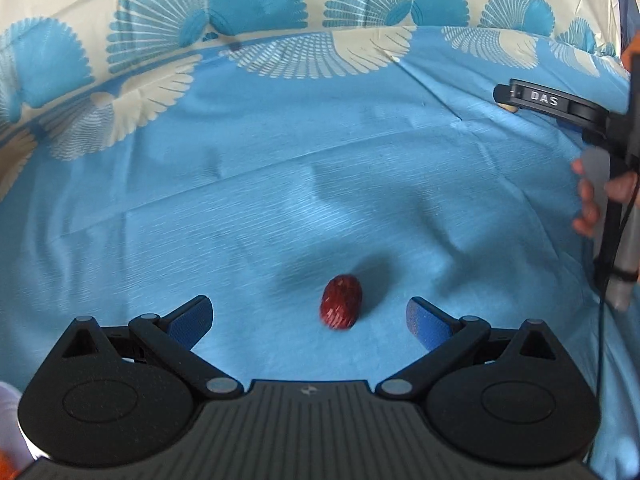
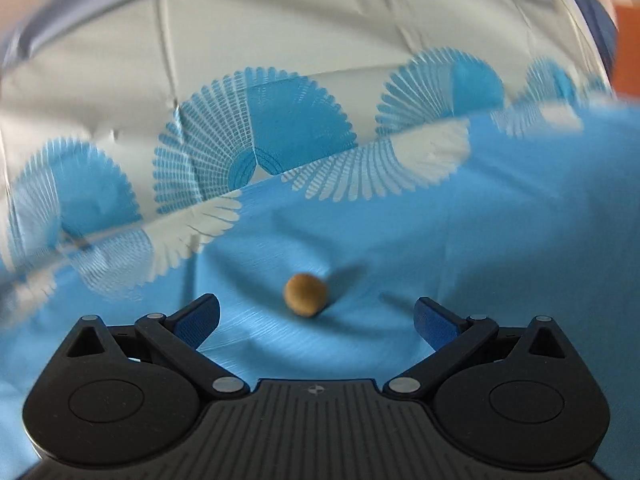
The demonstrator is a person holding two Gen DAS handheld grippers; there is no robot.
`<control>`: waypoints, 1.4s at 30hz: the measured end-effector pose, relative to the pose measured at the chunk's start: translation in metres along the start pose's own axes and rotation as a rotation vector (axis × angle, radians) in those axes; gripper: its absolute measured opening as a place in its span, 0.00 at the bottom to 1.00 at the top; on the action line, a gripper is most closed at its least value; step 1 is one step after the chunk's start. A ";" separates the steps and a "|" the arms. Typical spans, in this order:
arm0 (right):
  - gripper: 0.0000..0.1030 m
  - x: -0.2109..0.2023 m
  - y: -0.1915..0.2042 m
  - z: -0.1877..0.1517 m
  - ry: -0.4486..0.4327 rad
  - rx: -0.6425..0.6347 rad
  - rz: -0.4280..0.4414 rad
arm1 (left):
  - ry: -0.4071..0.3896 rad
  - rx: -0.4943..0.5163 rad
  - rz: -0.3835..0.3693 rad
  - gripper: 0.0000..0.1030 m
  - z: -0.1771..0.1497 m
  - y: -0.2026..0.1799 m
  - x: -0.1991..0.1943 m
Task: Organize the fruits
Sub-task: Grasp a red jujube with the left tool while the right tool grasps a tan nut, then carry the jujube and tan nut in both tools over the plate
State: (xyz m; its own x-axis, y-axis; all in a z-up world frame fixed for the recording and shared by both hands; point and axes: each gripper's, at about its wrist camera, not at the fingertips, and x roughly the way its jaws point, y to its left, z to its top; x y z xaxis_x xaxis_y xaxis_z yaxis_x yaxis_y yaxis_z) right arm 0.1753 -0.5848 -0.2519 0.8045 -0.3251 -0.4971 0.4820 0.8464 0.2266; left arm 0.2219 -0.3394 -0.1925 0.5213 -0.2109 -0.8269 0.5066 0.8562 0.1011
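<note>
A wrinkled dark red date [image 1: 341, 301] lies on the blue cloth in the left wrist view, just ahead of my left gripper [image 1: 310, 320], between its wide-apart blue pads. That gripper is open and touches nothing. In the right wrist view a small round tan fruit [image 2: 306, 294], like a longan, rests on the cloth slightly ahead of my right gripper [image 2: 318, 320], which is open around empty air. The right gripper's black body, marked DAS [image 1: 548, 102], shows at the left view's right edge, held by a hand [image 1: 588, 196].
A blue tablecloth [image 1: 280, 160] with cream and blue fan patterns covers the whole surface; it has soft folds. A cream band of the cloth [image 2: 280, 40] runs along the far side. Something white and orange [image 1: 8, 440] peeks in at the left view's bottom left corner.
</note>
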 end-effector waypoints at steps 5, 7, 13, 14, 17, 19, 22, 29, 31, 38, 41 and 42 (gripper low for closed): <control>0.99 0.041 0.005 0.010 0.118 -0.143 -0.084 | -0.011 -0.029 -0.029 1.00 0.004 -0.006 0.019; 0.99 0.040 0.009 0.011 0.113 -0.177 -0.089 | -0.025 -0.042 -0.043 0.91 0.003 -0.005 0.017; 0.26 0.024 0.029 0.013 0.088 -0.261 0.003 | -0.063 0.013 -0.114 0.19 -0.001 -0.017 -0.002; 0.26 0.022 0.034 0.014 0.089 -0.273 -0.010 | -0.055 0.007 -0.120 0.19 -0.001 -0.016 -0.003; 0.26 0.001 0.040 0.020 0.058 -0.245 -0.010 | -0.055 -0.011 -0.107 0.19 -0.002 -0.009 -0.018; 0.26 -0.023 0.042 0.026 0.040 -0.213 -0.001 | -0.065 -0.026 -0.114 0.19 -0.004 -0.001 -0.036; 0.26 -0.067 0.053 0.028 0.026 -0.207 0.026 | -0.107 -0.027 -0.105 0.19 -0.010 0.009 -0.068; 0.26 -0.181 0.089 0.015 0.064 -0.193 0.103 | -0.174 -0.044 -0.056 0.19 -0.032 0.045 -0.161; 0.26 -0.217 0.109 0.009 0.071 -0.190 0.148 | -0.182 -0.055 -0.036 0.19 -0.044 0.059 -0.194; 0.26 -0.342 0.195 -0.021 0.124 -0.229 0.321 | -0.133 -0.084 0.059 0.19 -0.099 0.103 -0.292; 0.26 -0.386 0.225 -0.037 0.187 -0.254 0.400 | -0.121 -0.126 0.075 0.19 -0.128 0.122 -0.326; 0.26 -0.399 0.234 -0.042 0.204 -0.268 0.426 | -0.122 -0.142 0.085 0.19 -0.139 0.128 -0.336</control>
State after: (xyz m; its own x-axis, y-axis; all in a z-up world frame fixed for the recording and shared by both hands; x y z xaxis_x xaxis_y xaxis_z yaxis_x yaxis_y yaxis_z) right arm -0.0475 -0.2388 -0.0356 0.8127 0.1365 -0.5664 0.0010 0.9718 0.2356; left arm 0.0159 -0.0934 0.0217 0.6416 -0.1833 -0.7449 0.3602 0.9293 0.0816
